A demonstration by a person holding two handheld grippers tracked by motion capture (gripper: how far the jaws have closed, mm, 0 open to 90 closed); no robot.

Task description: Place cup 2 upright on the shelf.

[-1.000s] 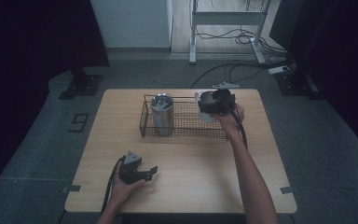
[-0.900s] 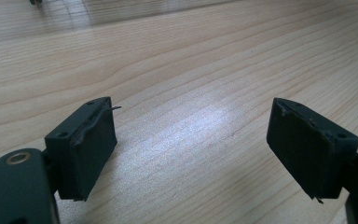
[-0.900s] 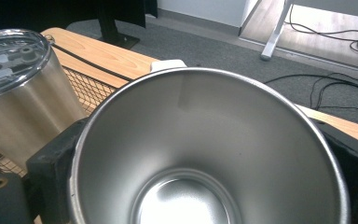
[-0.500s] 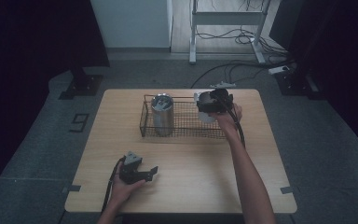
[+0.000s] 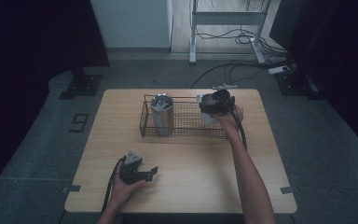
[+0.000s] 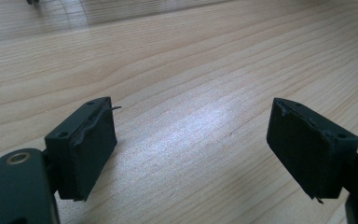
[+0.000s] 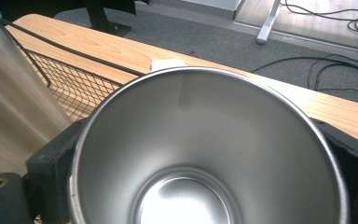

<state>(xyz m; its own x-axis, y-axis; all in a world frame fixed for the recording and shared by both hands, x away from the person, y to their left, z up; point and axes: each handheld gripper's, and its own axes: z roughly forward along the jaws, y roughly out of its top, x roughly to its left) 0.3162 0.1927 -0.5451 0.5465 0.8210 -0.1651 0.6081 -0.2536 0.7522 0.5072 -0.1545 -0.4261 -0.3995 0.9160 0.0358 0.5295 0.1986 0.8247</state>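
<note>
1. Right gripper (image 5: 213, 103), seen from the high view at the right end of the black wire-mesh basket (image 5: 186, 136), is clamped on the open-topped, polished stainless-steel cup (image 7: 205, 154), with a black jaw pressed to each side of its wall just below the rim.
2. Whether the cup's base is already resting on the mesh cannot be told. The cup is best kept upright and level, so that the rim is not tipped against the basket wall.
3. Room should be kept from the tall brushed-steel tumbler (image 5: 162, 114), which stands upright in the basket's left part, well apart from the cup.
4. The squeeze is best held steady; on so smooth a wall a slackened grip is likely to slip.
5. The left gripper (image 5: 142, 173) is rested on the light wooden table (image 5: 205, 186) near its front edge, its jaws spread with nothing between them.
6. The table is surrounded by grey carpeted floor (image 5: 42, 154), where a dark figure 9 (image 5: 79, 122) is marked. Black cables (image 5: 223, 70) are trailed behind, near a metal frame (image 5: 193, 28).
</note>
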